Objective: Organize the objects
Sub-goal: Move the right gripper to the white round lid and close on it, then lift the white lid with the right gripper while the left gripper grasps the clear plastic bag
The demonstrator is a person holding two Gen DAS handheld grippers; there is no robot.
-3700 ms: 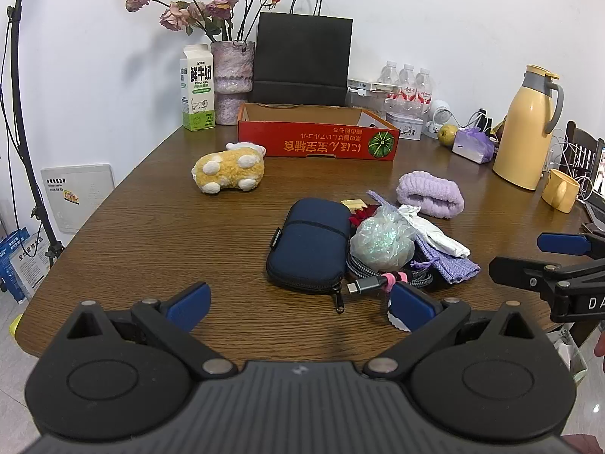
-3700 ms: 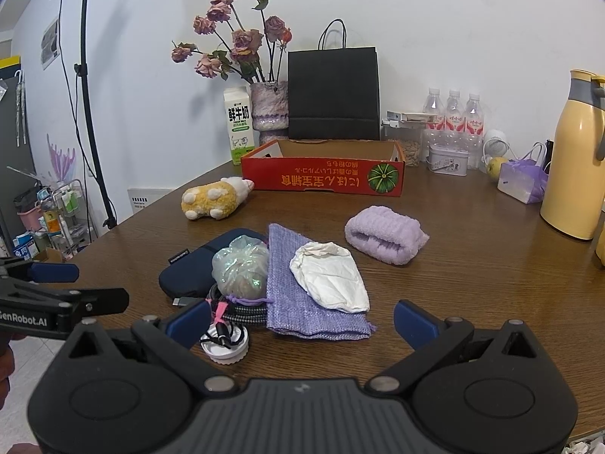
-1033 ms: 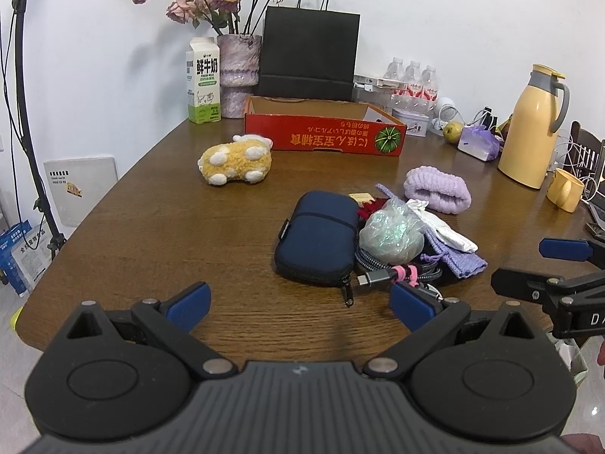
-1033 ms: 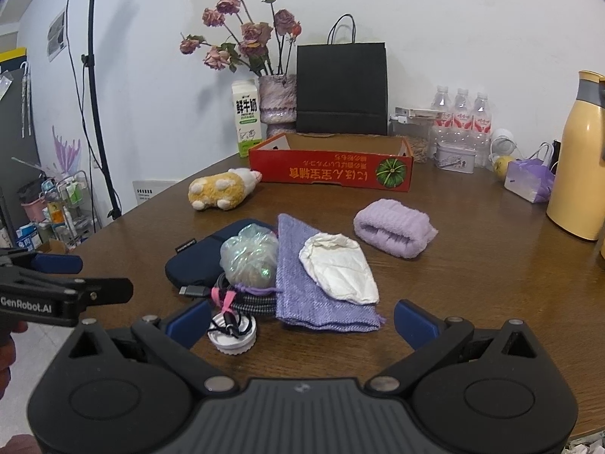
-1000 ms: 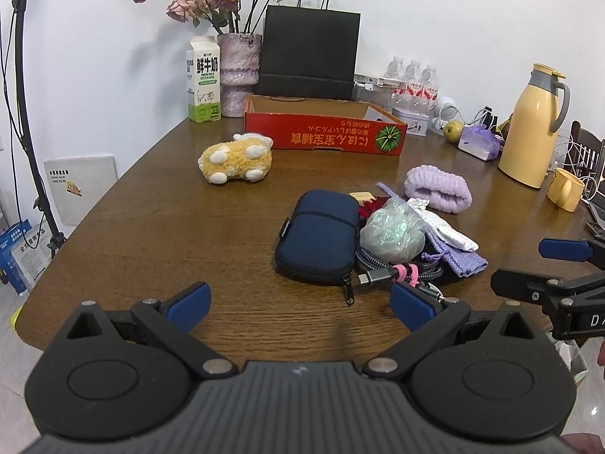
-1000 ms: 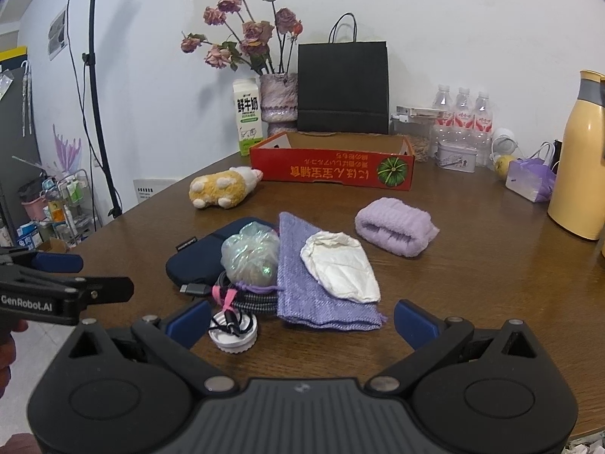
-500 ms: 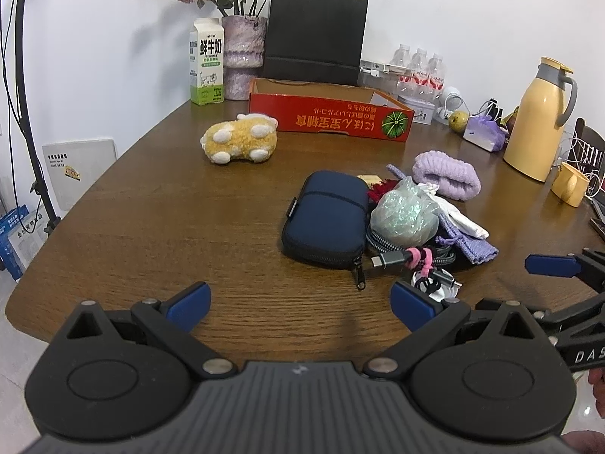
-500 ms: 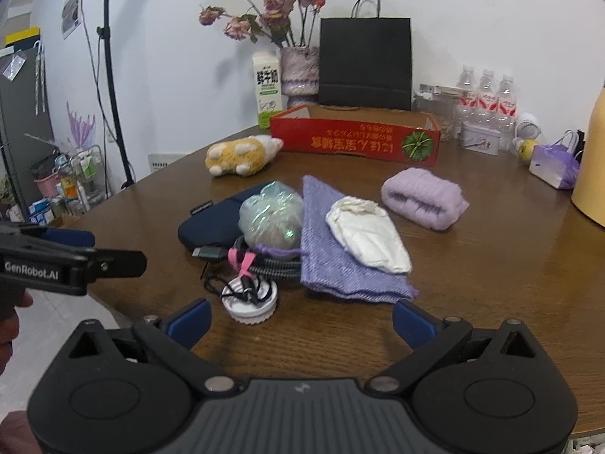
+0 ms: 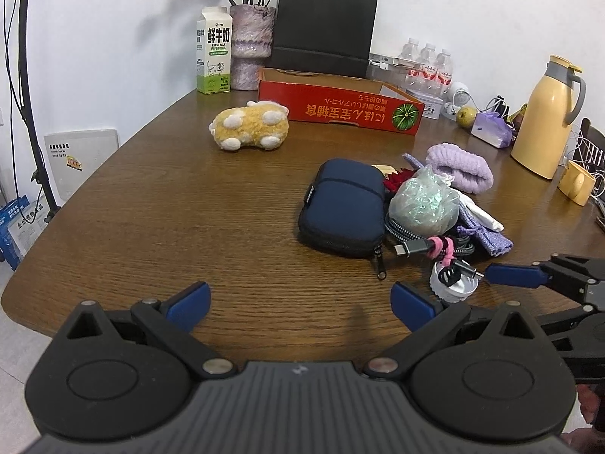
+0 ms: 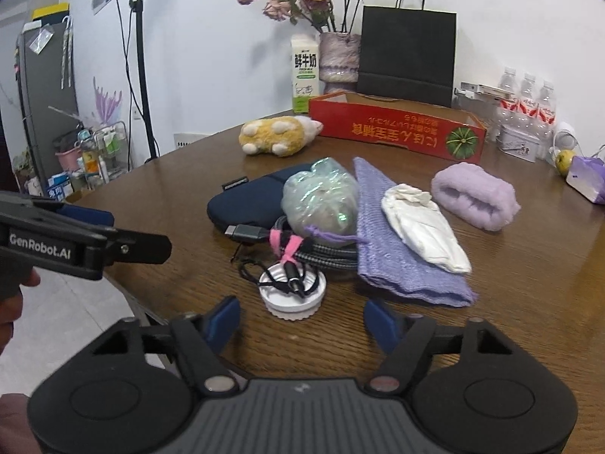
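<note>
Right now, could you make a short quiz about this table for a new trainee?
1. True or false: the yellow plush toy lies inside the red cardboard box.
2. What rests on the white ribbed lid? A) small black cable plug B) milk carton C) yellow mug
3. Fill in: the crumpled white cloth lies on the ____ knitted pouch.

Key: 1 false; 2 A; 3 purple.
</note>
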